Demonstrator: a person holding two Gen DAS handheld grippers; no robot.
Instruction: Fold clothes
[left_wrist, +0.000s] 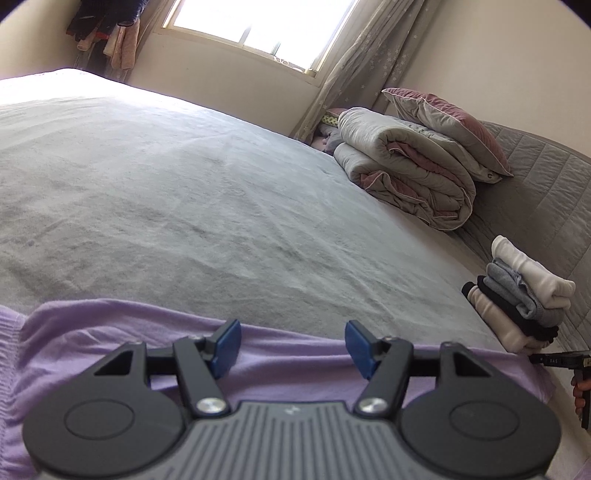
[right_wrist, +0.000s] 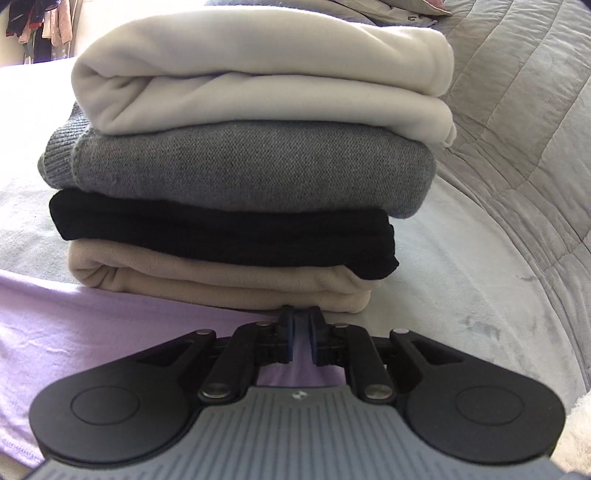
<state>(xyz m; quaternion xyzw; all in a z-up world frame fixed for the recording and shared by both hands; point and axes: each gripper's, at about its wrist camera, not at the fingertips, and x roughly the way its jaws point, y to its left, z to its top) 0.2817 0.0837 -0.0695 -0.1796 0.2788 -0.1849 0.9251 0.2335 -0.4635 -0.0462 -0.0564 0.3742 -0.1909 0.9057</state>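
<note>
A lilac garment (left_wrist: 288, 358) lies spread flat on the grey bed sheet (left_wrist: 184, 192). My left gripper (left_wrist: 292, 347) is open just above the garment's far edge, jaws wide apart, holding nothing. In the right wrist view the same lilac garment (right_wrist: 92, 332) runs under my right gripper (right_wrist: 301, 339), whose jaws are nearly closed on a pinch of lilac cloth at the garment's edge. Right in front of it stands a stack of folded clothes (right_wrist: 251, 166): white on top, then grey knit, black, and beige at the bottom. The stack also shows in the left wrist view (left_wrist: 521, 291).
A rolled grey-pink duvet (left_wrist: 406, 173) and a pillow (left_wrist: 450, 129) lie at the bed's far right. A quilted grey headboard (right_wrist: 517, 122) stands to the right of the stack. A window with curtains and hanging clothes (left_wrist: 107, 37) are at the back.
</note>
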